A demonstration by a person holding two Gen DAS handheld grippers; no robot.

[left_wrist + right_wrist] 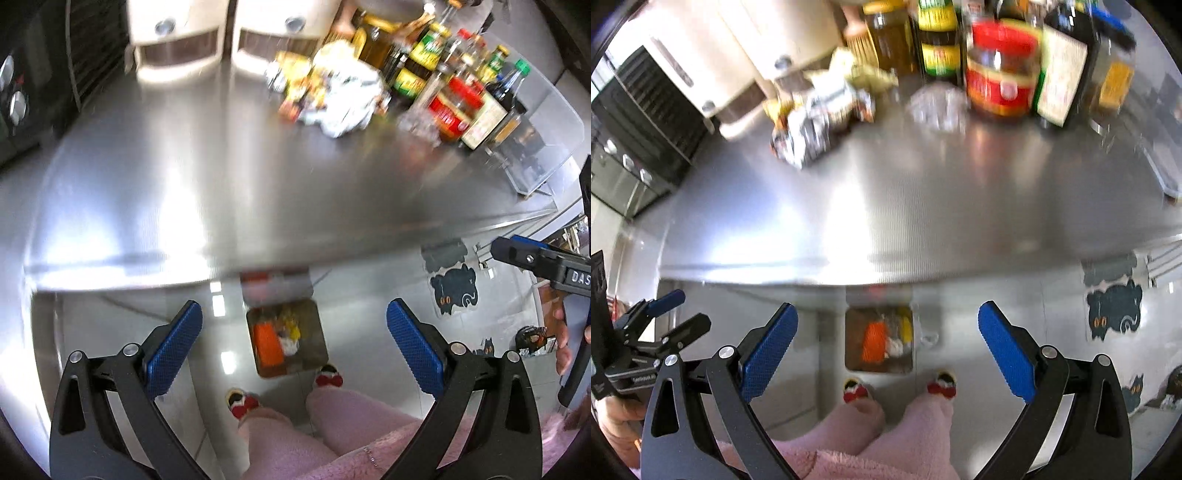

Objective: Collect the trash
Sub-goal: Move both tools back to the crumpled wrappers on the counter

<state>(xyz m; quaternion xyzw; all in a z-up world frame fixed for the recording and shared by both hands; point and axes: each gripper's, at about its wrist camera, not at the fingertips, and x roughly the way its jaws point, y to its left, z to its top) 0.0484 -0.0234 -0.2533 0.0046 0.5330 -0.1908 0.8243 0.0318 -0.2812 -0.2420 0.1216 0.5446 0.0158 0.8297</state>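
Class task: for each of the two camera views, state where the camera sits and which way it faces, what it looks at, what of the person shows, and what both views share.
Left wrist: sits on the left gripper, facing steeply down over the steel counter edge at the trash bin; open blue fingers, pink-clad legs, slippers and the right gripper at the frame's right edge show.
Right wrist: sits on the right gripper, facing likewise; open fingers, legs and the left gripper at the frame's left edge show.
Shared: counter, bin, crumpled foil wrappers, sauce bottles.
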